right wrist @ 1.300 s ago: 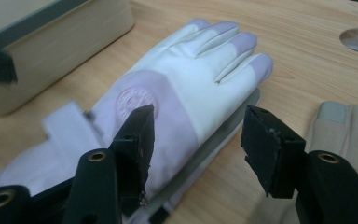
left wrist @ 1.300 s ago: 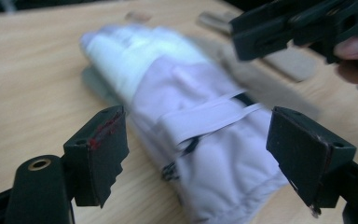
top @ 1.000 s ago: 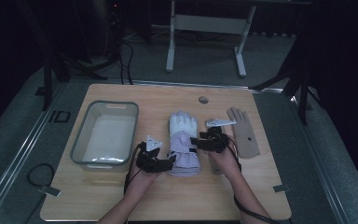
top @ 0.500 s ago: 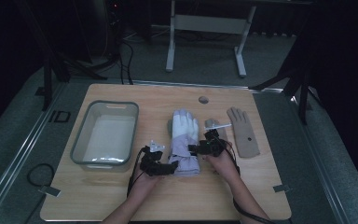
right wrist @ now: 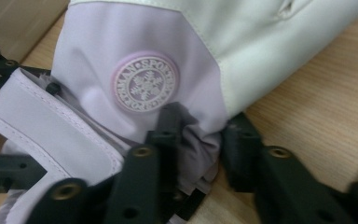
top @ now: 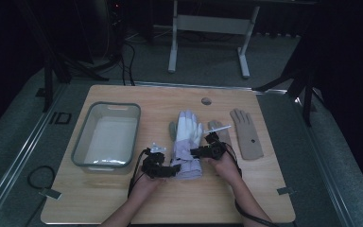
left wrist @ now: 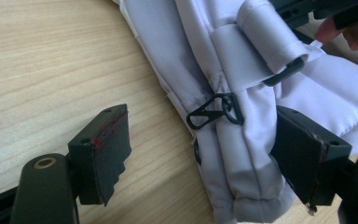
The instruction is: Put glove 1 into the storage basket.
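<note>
While both hands worked at the cuff, the pale lilac ski glove (top: 187, 144) lay flat near the middle of the wooden worktop (top: 123, 208), fingers pointing toward the far edge and cuff toward the person's edge. The left hand-held gripper (top: 170, 170) sat at the cuff's left side with its jaws wide; in the left gripper view one pad rested over bare wood and the other just beside the padded cuff, the glove's edge between them, neither pad pressing on it. A small black clip (left wrist: 214, 111) lay on the fabric there, next to the rolled wrist strap (left wrist: 265, 37). The right hand-held gripper (top: 197, 152) came in from the cuff's right side, and its jaws had just been closing: in the right gripper view they stood narrow, pinching a bunched fold of lilac fabric (right wrist: 196, 154) below the round snowflake badge (right wrist: 144, 87). Toward the worktop's left edge stood a clear plastic tub (top: 105, 163), well apart from the glove. A tan glove (top: 246, 135) lay flat toward the right edge, with a greyer glove (top: 217, 128) between it and the ski glove, just beyond the right hand (top: 224, 165).
</note>
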{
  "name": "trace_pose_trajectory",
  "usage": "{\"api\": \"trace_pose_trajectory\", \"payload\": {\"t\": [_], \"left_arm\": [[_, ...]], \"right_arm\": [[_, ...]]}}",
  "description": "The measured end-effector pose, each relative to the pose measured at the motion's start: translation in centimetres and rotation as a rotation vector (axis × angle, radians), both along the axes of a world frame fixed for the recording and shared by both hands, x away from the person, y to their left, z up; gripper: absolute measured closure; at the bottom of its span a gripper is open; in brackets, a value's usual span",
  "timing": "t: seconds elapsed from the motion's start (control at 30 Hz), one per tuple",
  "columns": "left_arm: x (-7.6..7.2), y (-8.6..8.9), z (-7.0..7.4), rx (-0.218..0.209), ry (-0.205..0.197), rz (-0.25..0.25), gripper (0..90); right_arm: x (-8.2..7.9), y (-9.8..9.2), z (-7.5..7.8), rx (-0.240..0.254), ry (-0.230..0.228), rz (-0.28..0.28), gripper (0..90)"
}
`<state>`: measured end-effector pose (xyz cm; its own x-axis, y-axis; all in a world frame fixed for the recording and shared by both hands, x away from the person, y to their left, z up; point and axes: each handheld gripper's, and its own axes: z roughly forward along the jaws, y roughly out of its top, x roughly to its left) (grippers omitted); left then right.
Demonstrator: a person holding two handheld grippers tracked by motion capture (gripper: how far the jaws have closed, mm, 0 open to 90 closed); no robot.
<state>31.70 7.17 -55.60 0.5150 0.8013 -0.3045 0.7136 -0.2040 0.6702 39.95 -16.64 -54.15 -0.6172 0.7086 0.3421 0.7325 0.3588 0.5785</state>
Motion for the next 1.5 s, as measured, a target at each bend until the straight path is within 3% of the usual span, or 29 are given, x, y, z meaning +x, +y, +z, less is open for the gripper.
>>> {"api": "trace_pose_trajectory", "payload": {"t": [0.1,0.17,0.37,0.43,0.63,0.93,0.97,1.1,1.5], "left_arm": [[0.0,0.1,0.0,-0.02,0.016,-0.03,29.8],[0.1,0.2,0.1,-0.062,0.05,-0.067,44.1],[-0.1,-0.1,0.8,-0.045,0.042,-0.085,69.4],[-0.1,-0.2,1.0,-0.03,0.03,-0.09,73.6],[0.0,-0.1,2.0,-0.023,0.019,-0.116,76.6],[0.4,0.9,4.9,-0.022,-0.022,-0.144,76.9],[0.6,1.2,5.7,-0.016,-0.031,-0.153,76.9],[0.8,1.9,6.8,-0.013,-0.047,-0.162,76.9],[1.1,4.5,9.7,0.009,-0.082,-0.174,76.8]], "right_arm": [[-0.3,0.5,0.2,-0.028,-0.029,-0.006,77.0],[-0.5,0.8,0.3,-0.047,-0.045,-0.013,78.3],[-0.9,1.1,0.6,-0.068,-0.076,-0.03,81.3],[-1.1,1.2,0.8,-0.077,-0.083,-0.036,81.9],[-1.2,1.5,1.7,-0.096,-0.097,-0.035,82.7],[-1.3,1.9,4.6,-0.069,-0.145,-0.041,82.8],[-1.3,2.2,5.5,-0.068,-0.152,-0.043,82.8],[-1.2,2.7,6.7,-0.055,-0.174,-0.039,82.8],[-0.8,5.0,9.6,-0.034,-0.21,-0.019,82.8]]}}
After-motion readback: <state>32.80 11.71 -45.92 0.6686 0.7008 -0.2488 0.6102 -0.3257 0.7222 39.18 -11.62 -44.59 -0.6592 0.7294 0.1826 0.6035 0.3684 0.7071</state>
